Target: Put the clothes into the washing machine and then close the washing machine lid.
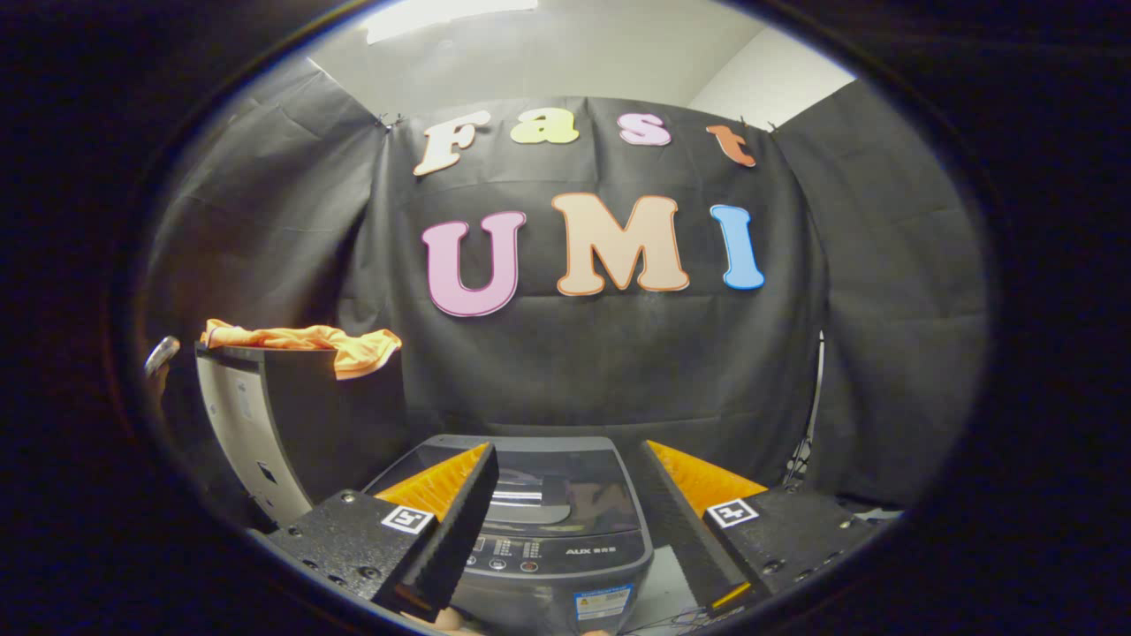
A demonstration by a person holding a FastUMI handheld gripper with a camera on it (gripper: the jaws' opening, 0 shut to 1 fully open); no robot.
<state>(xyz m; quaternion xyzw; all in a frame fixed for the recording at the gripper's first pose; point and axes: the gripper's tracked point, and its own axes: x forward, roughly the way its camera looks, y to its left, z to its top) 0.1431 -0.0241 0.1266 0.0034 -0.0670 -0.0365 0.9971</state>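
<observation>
Clothes (305, 340): one orange garment, crumpled, lay on top of a dark cabinet (292, 415) that stood beside the washing machine (552, 512), on the side of your left finger and higher than the machine's top. A corner of the cloth hung over the cabinet's front edge. How much fabric lay behind the visible folds could not be made out.

Washing machine: small, grey, top-loading, seen from above and in front. Its lid (530, 486) lay flat and shut, dark and glossy with reflections, so the drum beneath was hidden. A row of buttons ran along its front panel; the lower body was cut off, with a label partly seen.

Your gripper (565, 521): fingers spread wide, holding nothing, one to either side of the machine's top, which showed between them. Whether they touched the machine could not be told.

A rounded metallic object (162, 355) stood beyond the cabinet's far side, too cropped to identify.
</observation>
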